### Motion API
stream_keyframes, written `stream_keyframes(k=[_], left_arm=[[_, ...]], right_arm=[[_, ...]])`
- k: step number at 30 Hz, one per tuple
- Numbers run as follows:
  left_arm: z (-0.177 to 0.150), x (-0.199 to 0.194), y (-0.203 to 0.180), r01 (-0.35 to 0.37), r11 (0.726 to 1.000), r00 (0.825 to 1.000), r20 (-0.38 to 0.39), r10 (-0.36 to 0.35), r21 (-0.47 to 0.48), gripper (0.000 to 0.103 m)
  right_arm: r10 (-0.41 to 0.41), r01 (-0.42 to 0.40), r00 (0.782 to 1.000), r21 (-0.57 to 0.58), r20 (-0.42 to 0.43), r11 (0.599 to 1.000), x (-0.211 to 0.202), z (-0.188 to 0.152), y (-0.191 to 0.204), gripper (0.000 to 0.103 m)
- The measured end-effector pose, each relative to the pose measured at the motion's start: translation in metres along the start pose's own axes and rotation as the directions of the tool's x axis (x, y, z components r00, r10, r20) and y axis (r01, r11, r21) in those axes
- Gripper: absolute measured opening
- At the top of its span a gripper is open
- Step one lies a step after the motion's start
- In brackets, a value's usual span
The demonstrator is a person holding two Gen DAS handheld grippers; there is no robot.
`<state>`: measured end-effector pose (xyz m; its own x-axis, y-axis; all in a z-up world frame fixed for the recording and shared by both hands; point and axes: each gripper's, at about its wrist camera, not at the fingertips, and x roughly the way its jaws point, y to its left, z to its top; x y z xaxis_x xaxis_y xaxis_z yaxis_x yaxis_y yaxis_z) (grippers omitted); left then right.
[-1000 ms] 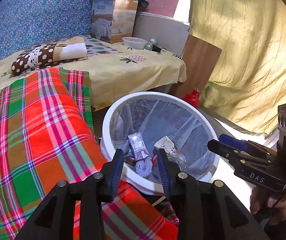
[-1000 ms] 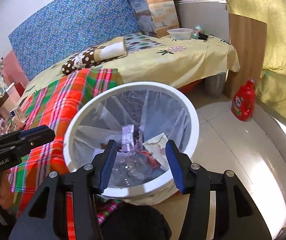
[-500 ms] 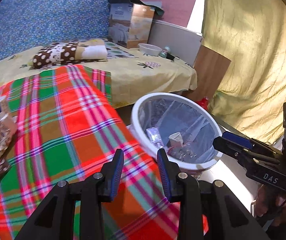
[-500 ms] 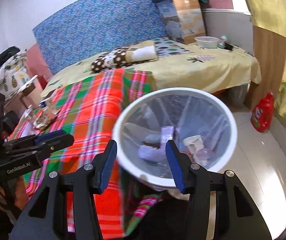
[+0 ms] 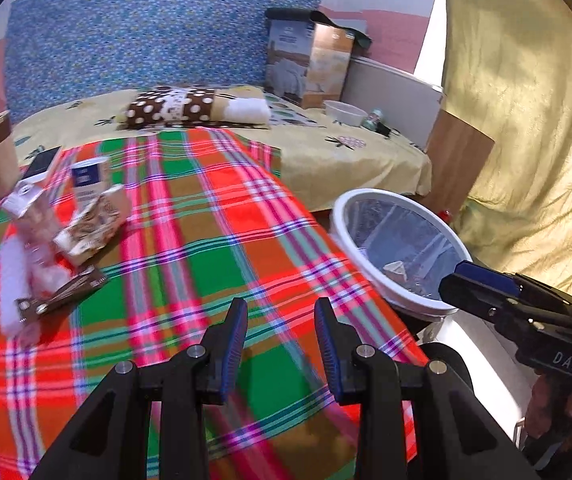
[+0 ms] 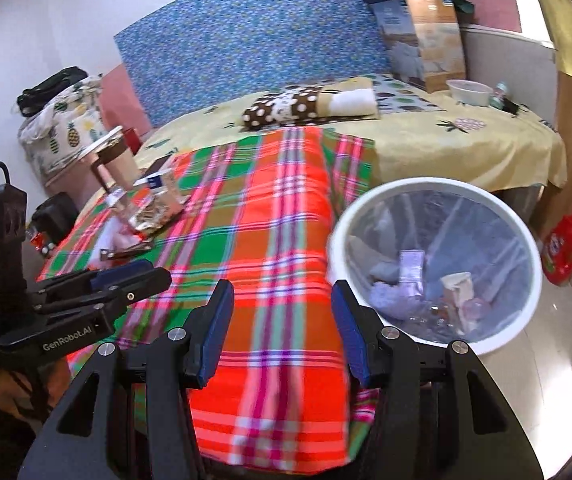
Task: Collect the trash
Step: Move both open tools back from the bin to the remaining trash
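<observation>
White bin (image 6: 434,344), clear liner, beside plaid blanket (image 5: 189,240): holds wrappers, a carton (image 6: 456,282). More trash (image 5: 81,224) heaped at blanket's far-left edge. My left gripper (image 5: 279,338) and right gripper (image 6: 281,322): jaws apart, empty.

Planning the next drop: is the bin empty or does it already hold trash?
Partly filled: the lined white bin holds wrappers and crumpled pieces at its bottom.

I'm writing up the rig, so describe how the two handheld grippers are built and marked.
Both are black plastic with two fingers carrying ribbed blue pads. The left gripper reads "GenRobot.AI" in white along its side and has a black cable looping from the boxy block behind it. The right gripper reads "DAS" in white. Silver screws sit at the finger joints.
</observation>
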<state>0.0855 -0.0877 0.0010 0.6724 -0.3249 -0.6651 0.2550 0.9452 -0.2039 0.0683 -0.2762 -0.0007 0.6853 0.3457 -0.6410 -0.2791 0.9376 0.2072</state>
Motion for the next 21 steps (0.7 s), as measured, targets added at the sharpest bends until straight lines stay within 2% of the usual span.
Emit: stream_keyframes(k=[13, 21], left_arm=[[-0.008, -0.033, 0.055, -0.132, 0.986, 0.99, 0.038, 0.137, -0.1, 0.034], [-0.007, -0.044, 0.112, -0.258, 0.944, 0.962, 0.039, 0.271, -0.207, 0.034]], right_arm=[[0.08, -0.08, 0.997, -0.06, -0.016, 0.995, 0.023, 0.008, 0.048, 0.053], [0.111, -0.115, 0.993, -0.089, -0.04, 0.989, 0.039, 0.016, 0.068, 0.053]])
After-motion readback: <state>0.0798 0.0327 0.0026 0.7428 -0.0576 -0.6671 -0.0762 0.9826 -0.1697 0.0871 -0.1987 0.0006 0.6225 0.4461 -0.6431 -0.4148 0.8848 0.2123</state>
